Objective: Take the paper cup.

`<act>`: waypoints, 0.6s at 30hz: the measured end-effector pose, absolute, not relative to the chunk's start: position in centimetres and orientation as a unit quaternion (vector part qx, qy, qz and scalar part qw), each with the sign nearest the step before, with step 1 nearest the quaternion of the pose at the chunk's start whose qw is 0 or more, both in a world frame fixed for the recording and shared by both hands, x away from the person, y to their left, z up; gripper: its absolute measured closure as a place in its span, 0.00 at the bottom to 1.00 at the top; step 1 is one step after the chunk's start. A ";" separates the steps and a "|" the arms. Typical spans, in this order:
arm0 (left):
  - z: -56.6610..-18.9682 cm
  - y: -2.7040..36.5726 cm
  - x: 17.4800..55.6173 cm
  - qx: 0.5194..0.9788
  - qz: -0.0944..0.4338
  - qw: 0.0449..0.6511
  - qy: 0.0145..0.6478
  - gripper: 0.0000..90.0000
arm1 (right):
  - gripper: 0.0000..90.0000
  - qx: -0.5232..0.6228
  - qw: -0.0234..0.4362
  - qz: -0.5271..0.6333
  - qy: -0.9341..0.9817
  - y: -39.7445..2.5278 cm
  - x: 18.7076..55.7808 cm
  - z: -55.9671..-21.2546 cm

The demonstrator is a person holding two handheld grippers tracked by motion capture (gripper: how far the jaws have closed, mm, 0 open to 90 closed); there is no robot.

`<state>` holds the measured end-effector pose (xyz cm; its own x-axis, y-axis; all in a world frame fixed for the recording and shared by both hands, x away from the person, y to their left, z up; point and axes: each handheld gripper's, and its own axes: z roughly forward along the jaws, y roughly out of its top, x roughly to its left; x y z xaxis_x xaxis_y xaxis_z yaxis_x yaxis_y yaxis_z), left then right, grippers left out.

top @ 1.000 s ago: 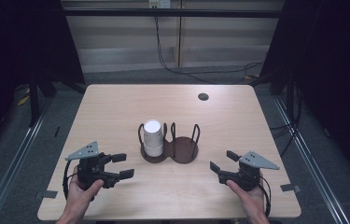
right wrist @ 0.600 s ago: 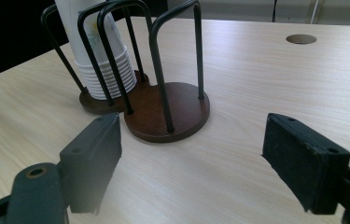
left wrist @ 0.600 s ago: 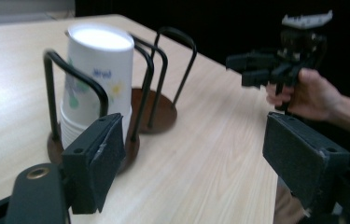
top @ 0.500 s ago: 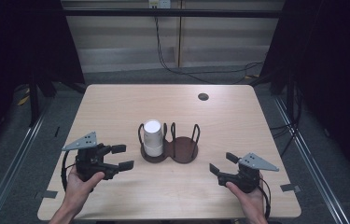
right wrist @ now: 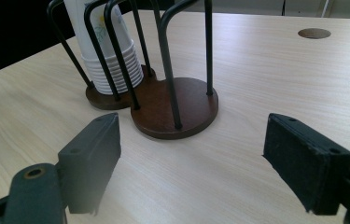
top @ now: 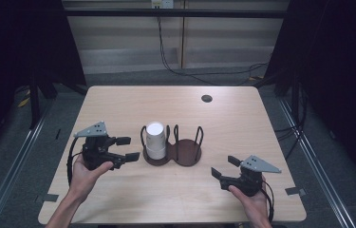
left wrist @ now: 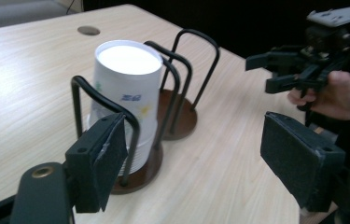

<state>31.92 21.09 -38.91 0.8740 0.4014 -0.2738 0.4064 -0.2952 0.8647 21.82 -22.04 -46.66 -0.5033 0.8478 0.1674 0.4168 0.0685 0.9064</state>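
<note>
Left tool [top: 124, 148] moved nearer cup stack [top: 155, 140], jaws apart, right tool [top: 223, 167] unmoved

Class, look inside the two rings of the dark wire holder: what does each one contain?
The dark brown wire cup holder has a stack of upside-down white paper cups in its left ring. The right ring is empty, its round wooden base bare. The insides of the cups are hidden.

— Where is the cup stack [top: 155, 139] sitting?
— In the left bay of the wire holder [top: 185, 151], at the middle of the table [top: 242, 128].
— And the grommet hole [top: 207, 98]?
— Lying behind, toward the far right corner.
</note>
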 end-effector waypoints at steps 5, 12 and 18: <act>-38.5 20.8 32.6 0.805 0.002 0.536 0.254 0.28 | 0.21 0.449 0.209 0.510 0.704 -21.9 21.9 -46.7; -36.9 19.6 33.4 0.828 0.032 0.506 0.241 0.29 | 0.21 0.441 0.199 0.507 0.714 -21.8 21.9 -46.8; -36.3 18.9 33.9 0.839 0.057 0.489 0.233 0.29 | 0.20 0.435 0.197 0.504 0.719 -21.6 21.9 -46.8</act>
<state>33.87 18.95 -36.34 0.8852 0.4459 -0.1325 0.3353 -0.4141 0.8462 21.91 -21.60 -46.75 -0.5434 0.8250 0.1554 0.4270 0.1122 0.8973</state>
